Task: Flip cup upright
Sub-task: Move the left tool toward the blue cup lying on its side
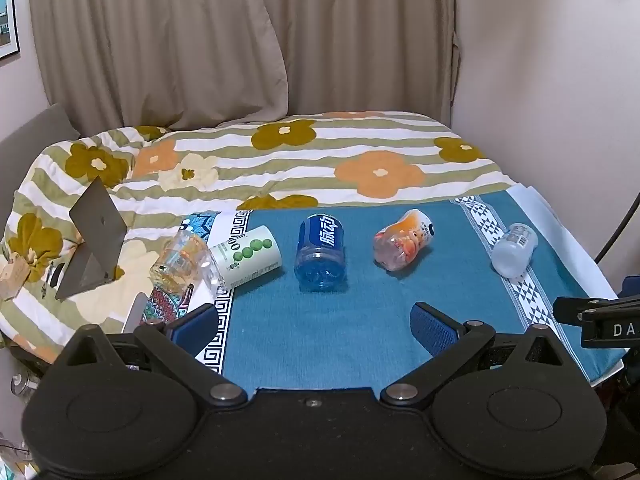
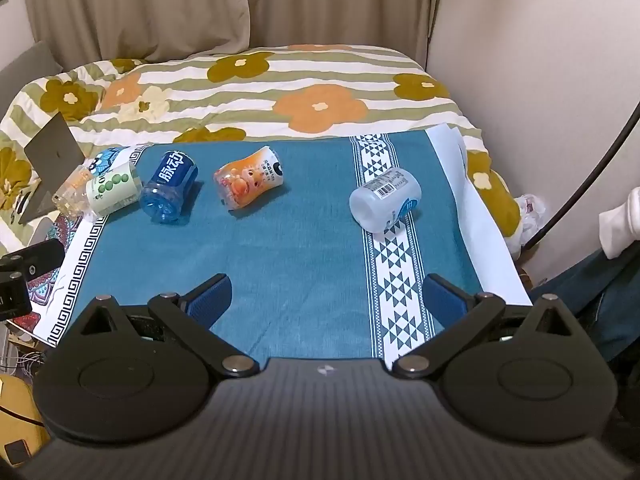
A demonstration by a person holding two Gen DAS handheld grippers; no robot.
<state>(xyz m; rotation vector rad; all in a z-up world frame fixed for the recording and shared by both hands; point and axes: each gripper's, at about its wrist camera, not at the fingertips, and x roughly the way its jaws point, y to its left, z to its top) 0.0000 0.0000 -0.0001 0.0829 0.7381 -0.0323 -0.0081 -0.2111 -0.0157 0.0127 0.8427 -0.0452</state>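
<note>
Several cups made from cut bottles lie on their sides on the blue cloth (image 1: 320,328). From left: a clear amber-print cup (image 1: 180,262) (image 2: 72,194), a white cup with green dots (image 1: 250,254) (image 2: 114,192), a blue cup (image 1: 320,254) (image 2: 170,188), an orange cup (image 1: 402,244) (image 2: 248,180), and a frosted white cup (image 1: 514,250) (image 2: 386,200). My left gripper (image 1: 314,326) is open and empty, in front of the blue cup. My right gripper (image 2: 326,298) is open and empty, in front of the cups.
The cloth lies on a board over a bed with a flowered quilt (image 1: 280,156). A grey tablet on a stand (image 1: 94,240) stands at the left. The other gripper's black body (image 1: 600,316) shows at the right edge. Curtains and wall lie behind.
</note>
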